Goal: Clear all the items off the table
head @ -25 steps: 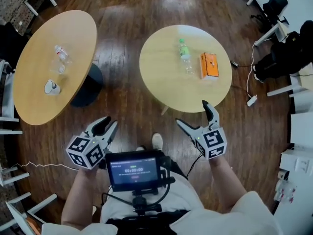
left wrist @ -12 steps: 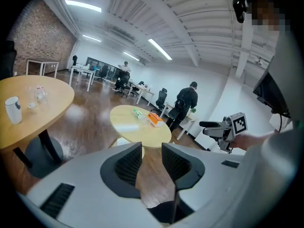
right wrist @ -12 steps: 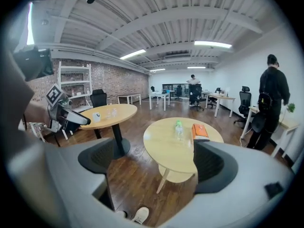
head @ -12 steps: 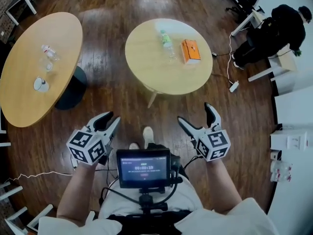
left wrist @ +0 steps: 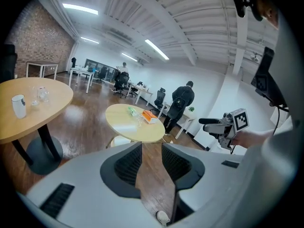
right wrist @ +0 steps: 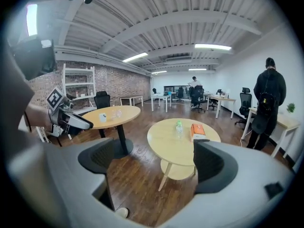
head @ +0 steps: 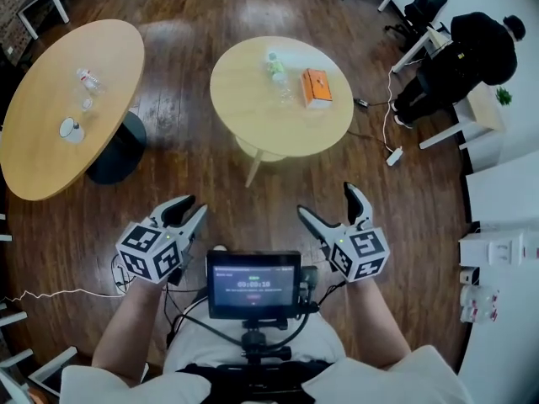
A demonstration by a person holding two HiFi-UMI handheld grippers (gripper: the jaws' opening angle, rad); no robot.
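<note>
Both grippers are hovering over the wooden floor (head: 192, 154), well short of the round counter (head: 253, 116). The left gripper (head: 194, 206) is showing just a narrow gap, nothing in it. The right gripper (head: 326, 200) is spread wide, empty too. The clear bottle (head: 275, 67) and the orange box (head: 316, 88) are sitting near each other on that counter.

We wear a white short-sleeved shirt (head: 425, 375). Our left gripper (head: 192, 206) and right gripper (head: 326, 200) are light grey with black ribbed pads (left wrist: 127, 164), and each carries a white cube (head: 152, 252) printed with black square markers. Black cables (head: 199, 327) loop around our chest-mounted screen (head: 253, 283).
</note>
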